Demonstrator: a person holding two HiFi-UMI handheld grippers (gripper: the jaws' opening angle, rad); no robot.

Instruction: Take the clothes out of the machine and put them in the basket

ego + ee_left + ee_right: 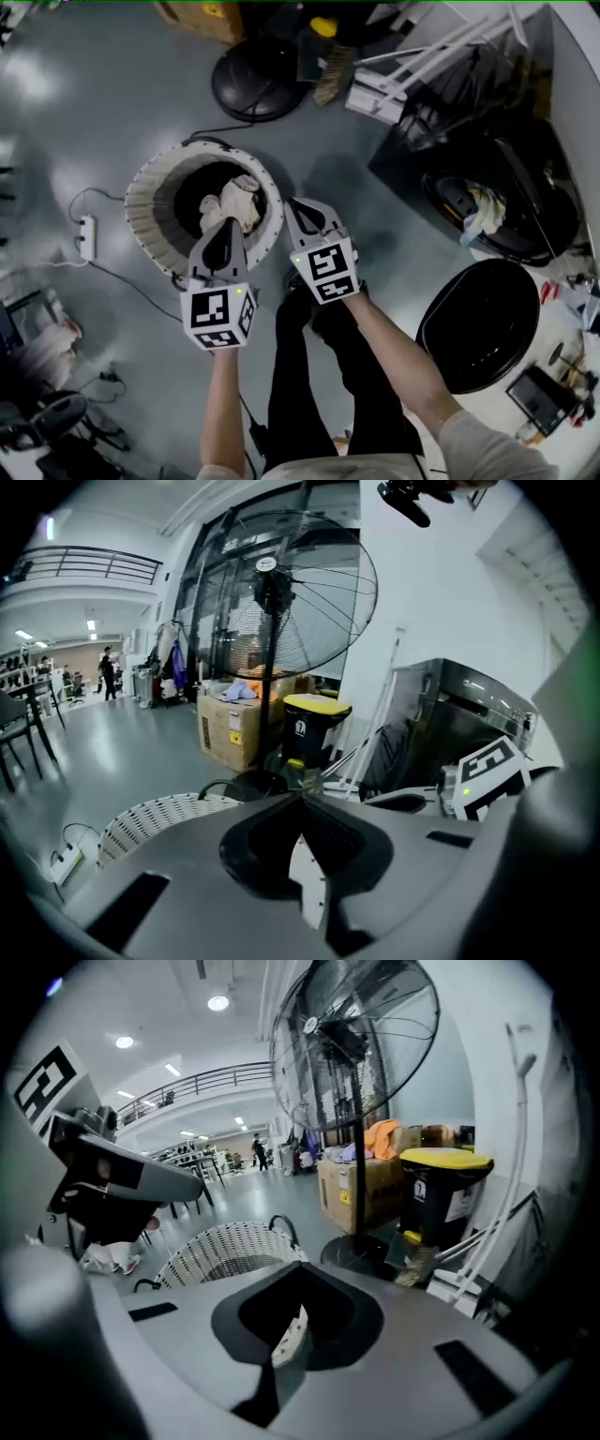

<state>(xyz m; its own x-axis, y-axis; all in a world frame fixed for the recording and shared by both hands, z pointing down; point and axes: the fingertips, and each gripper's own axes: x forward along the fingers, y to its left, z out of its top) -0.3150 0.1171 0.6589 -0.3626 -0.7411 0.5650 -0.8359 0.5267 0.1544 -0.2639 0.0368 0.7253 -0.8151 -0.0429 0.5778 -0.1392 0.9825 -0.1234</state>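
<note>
We hold both grippers side by side above the grey floor (112,112), in front of our legs. The left gripper (227,227) points over the near rim of the white slatted basket (141,216). Its own view shows its jaws brought together at the tips, with nothing between them. The right gripper (297,204) hangs just beside the basket's right edge. Its jaws are also together and empty, as its own view shows.

The basket stands on the floor and already holds a crumpled cream garment (234,199) lying on something dark. The machine (525,178) is well apart from the basket, at the right of the head view. Its round black door (478,323) is swung open, and a pale piece of clothing (483,214) with touches of colour hangs at the mouth of the drum.

Beyond the basket stands a large pedestal fan (281,592), its round black base resting on the floor. Next to the fan are a black bin with a yellow lid (314,726) and a cardboard box (230,731) with a few cloths on top. A brush (333,75) leans near the fan's base. A white power strip (87,236) lies on the floor left of the basket, its cable trailing towards us.
</note>
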